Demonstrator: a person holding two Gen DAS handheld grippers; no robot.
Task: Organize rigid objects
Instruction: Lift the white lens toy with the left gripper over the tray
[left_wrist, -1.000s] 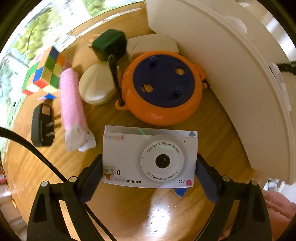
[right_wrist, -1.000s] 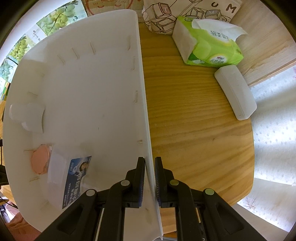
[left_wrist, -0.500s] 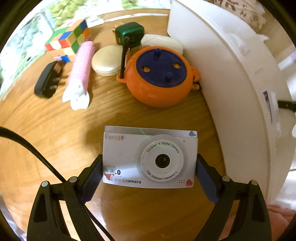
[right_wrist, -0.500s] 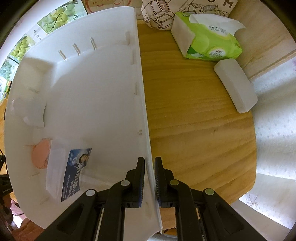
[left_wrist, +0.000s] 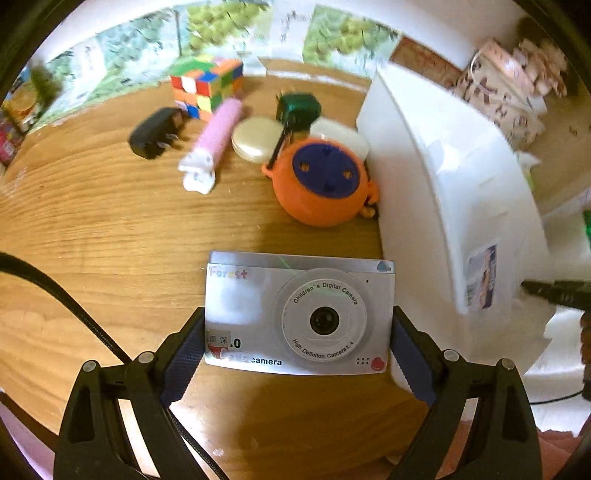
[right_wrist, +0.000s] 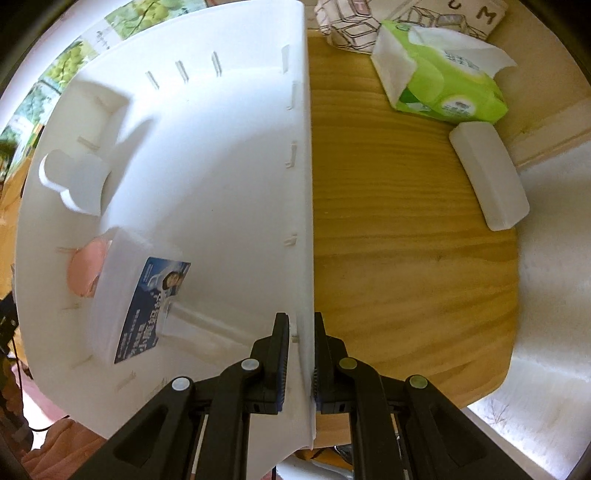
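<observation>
the left claw (left_wrist: 299, 343) grips a flat silver camera (left_wrist: 299, 314) by its short ends, held above the wood-grain counter (left_wrist: 92, 229). behind it sit a black plug (left_wrist: 153, 136), a fuzzy pink roll (left_wrist: 214, 144), a cube (left_wrist: 205, 86) and a round orange pot (left_wrist: 321, 188) beside the white plastic bin (left_wrist: 443, 177). the right claw (right_wrist: 297, 354) pinches the bin's wall (right_wrist: 304, 184); inside lie a pink disc (right_wrist: 86, 269) and a labelled white box (right_wrist: 125, 295).

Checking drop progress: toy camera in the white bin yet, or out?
Out. The toy camera is clamped in the left gripper above the table, beside the white bin.
</observation>
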